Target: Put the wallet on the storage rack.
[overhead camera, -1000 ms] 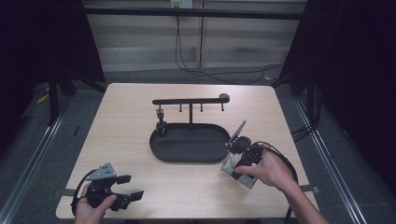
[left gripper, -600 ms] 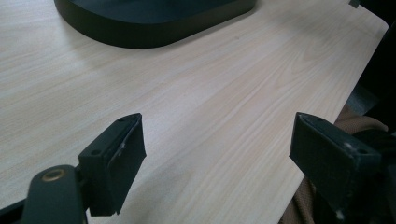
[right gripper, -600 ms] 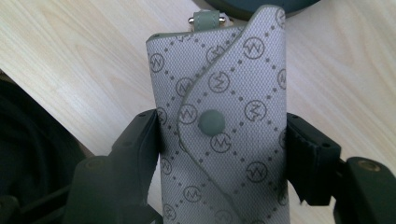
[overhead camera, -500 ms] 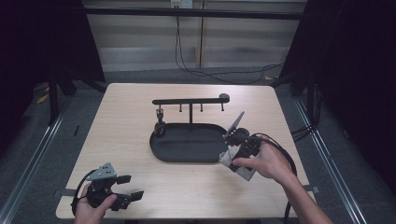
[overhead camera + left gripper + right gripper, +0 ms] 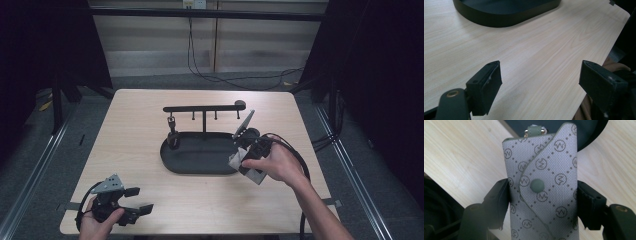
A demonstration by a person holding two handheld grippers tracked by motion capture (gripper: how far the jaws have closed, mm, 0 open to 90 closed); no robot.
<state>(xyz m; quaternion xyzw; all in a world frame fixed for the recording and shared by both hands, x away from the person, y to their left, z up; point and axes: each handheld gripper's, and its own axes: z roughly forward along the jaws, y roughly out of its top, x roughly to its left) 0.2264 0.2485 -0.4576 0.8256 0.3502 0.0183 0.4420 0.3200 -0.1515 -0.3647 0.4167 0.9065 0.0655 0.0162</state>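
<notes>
A grey patterned key pouch (image 5: 541, 187) with a snap button stands between the jaws of my right gripper (image 5: 542, 202), which is shut on its sides. In the high view the pouch (image 5: 244, 123) points up and away, over the right end of the black oval tray (image 5: 200, 162), with my right gripper (image 5: 246, 136) beneath it. A black rack (image 5: 203, 108) with small hooks rises behind the tray, and a dark key item (image 5: 173, 136) hangs from it. My left gripper (image 5: 139, 200) rests open near the table's front left corner, nothing between its fingers (image 5: 485, 87).
The wooden table (image 5: 130, 145) has bare room on its left half and along the front. The tray's rim (image 5: 506, 21) lies ahead of the left gripper. A cable (image 5: 295, 155) trails from the right gripper. Dark floor and metal rails surround the table.
My right gripper has carried the pouch up and away from the table's front, toward the tray's right end and the rack. The left gripper has stayed put.
</notes>
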